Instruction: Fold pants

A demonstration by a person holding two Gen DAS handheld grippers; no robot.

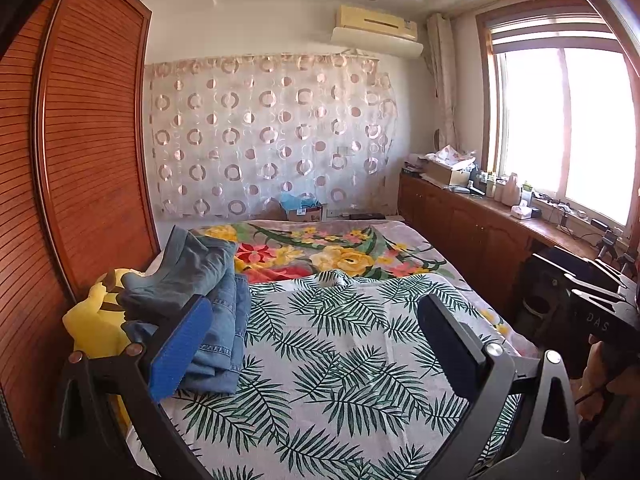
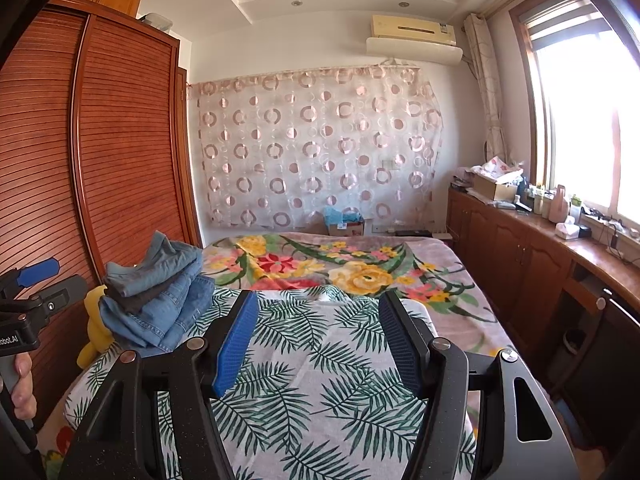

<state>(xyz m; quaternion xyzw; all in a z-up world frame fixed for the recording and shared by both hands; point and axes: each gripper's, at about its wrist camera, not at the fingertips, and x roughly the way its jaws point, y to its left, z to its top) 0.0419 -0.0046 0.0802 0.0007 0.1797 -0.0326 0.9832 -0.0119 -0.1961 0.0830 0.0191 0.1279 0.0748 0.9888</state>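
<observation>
A stack of folded blue denim pants [image 1: 204, 304] lies at the left edge of the bed, on the palm-leaf sheet [image 1: 344, 364]; it also shows in the right wrist view [image 2: 160, 296]. My left gripper [image 1: 316, 344] is open and empty, held above the sheet, its left pad in front of the stack. My right gripper [image 2: 320, 336] is open and empty, above the leaf sheet [image 2: 320, 392] to the right of the stack. The left gripper [image 2: 40, 280] also shows at the left edge of the right wrist view.
A yellow plush toy [image 1: 100, 320] sits under and left of the stack. A floral blanket [image 1: 340, 252] covers the far bed. A slatted wooden wardrobe [image 1: 80, 152] stands left. Low wooden cabinets [image 1: 472, 224] with clutter run along the right under the window.
</observation>
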